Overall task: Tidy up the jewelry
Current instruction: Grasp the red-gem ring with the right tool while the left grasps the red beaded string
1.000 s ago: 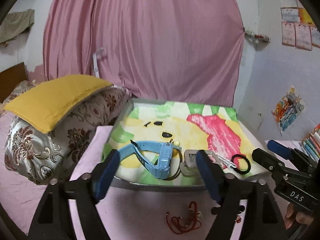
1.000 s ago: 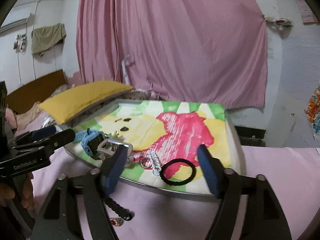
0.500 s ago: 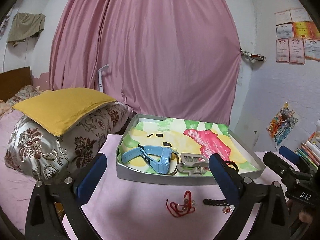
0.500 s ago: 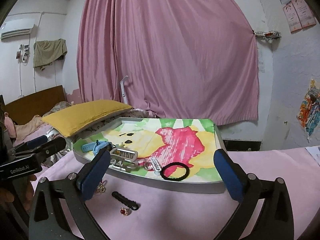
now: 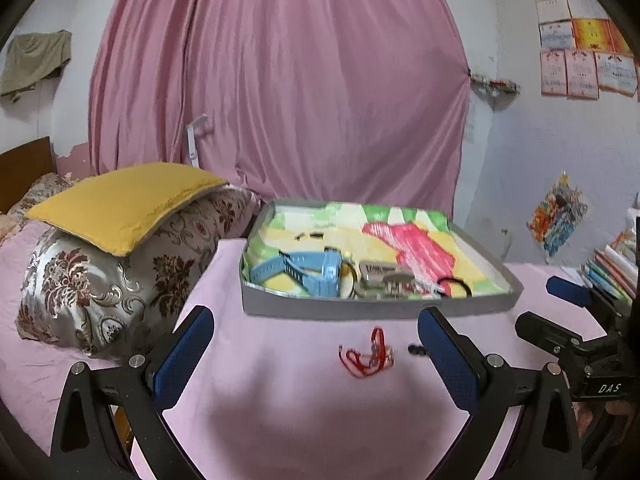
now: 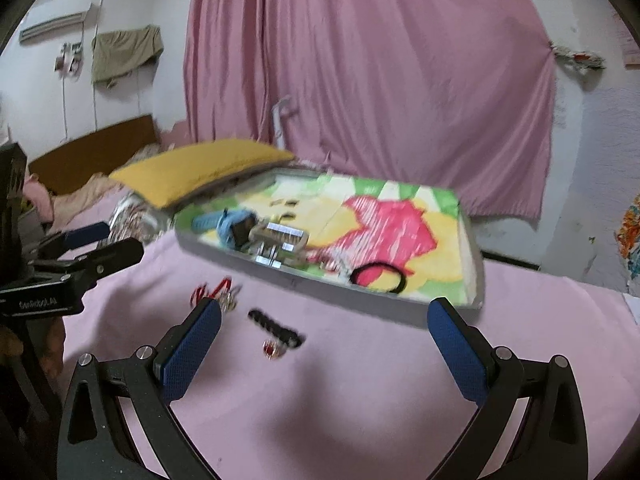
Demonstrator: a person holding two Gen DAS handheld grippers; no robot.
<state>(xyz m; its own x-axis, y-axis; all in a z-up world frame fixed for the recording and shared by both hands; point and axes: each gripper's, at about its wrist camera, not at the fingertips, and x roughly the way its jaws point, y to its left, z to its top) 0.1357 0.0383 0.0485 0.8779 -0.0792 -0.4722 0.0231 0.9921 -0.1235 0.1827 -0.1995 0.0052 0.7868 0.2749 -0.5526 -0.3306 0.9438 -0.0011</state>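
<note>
A grey tray (image 5: 360,311) (image 6: 224,254) with a colourful liner sits on the pink cloth. In it lie a blue watch (image 5: 316,270) (image 6: 234,224), a silver buckle piece (image 5: 380,276) (image 6: 280,238) and a black hair tie (image 5: 456,286) (image 6: 378,278). On the cloth before the tray lie a red cord bracelet (image 5: 366,358) (image 6: 214,292), a black beaded piece (image 6: 276,328) and a small red ring (image 6: 271,349). My left gripper (image 5: 316,354) is open and empty, back from the tray. My right gripper (image 6: 324,346) is open and empty above the loose pieces.
A yellow cushion (image 5: 124,204) lies on a patterned pillow (image 5: 100,284) left of the tray. A pink curtain (image 5: 280,88) hangs behind. Books (image 5: 612,268) stand at the right. Each gripper shows at the edge of the other's view.
Both grippers have pulled back from over the tray towards me and opened wide. The loose pieces on the cloth now show in front of them.
</note>
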